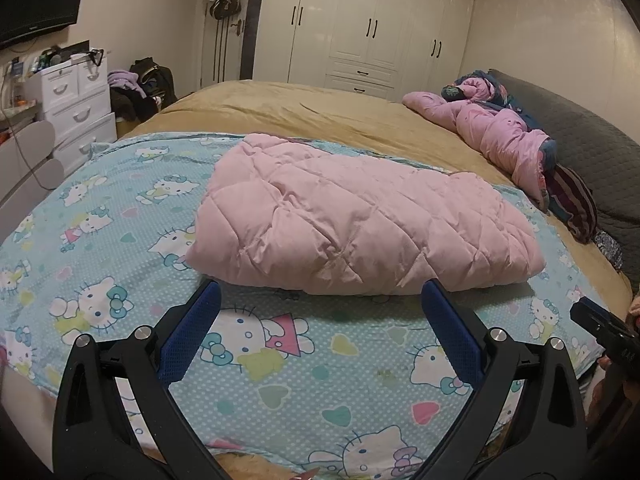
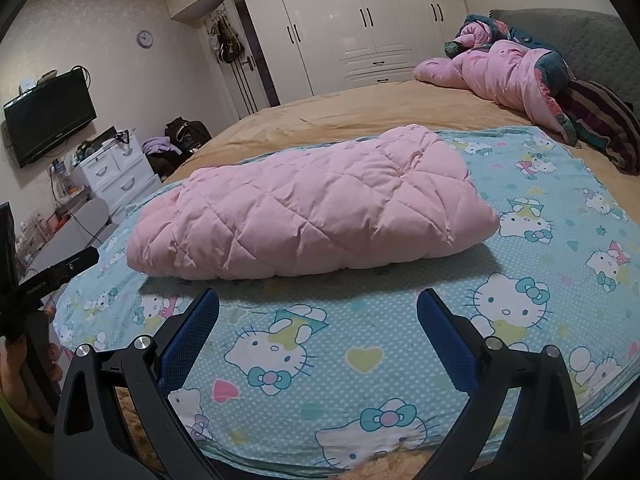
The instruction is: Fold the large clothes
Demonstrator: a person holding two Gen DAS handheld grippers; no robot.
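A pink quilted down jacket [image 1: 352,220] lies folded into a thick bundle on a blue Hello Kitty sheet [image 1: 280,360]; it also shows in the right wrist view [image 2: 312,208]. My left gripper [image 1: 320,292] is open and empty, its blue-padded fingers just short of the bundle's near edge. My right gripper [image 2: 318,300] is open and empty too, just short of the bundle's near edge on the same sheet [image 2: 360,360]. The right gripper's body shows at the right edge of the left wrist view [image 1: 604,332]. The left gripper's body shows at the left edge of the right wrist view [image 2: 44,280].
A crumpled pink and dark bedding pile [image 1: 500,128] lies by the grey headboard [image 1: 592,152]. The tan bedspread [image 1: 300,108] lies beyond the sheet. White drawers [image 1: 76,112], a wall TV [image 2: 48,116], a clothes pile [image 1: 140,88] and white wardrobes [image 1: 372,24] stand around the bed.
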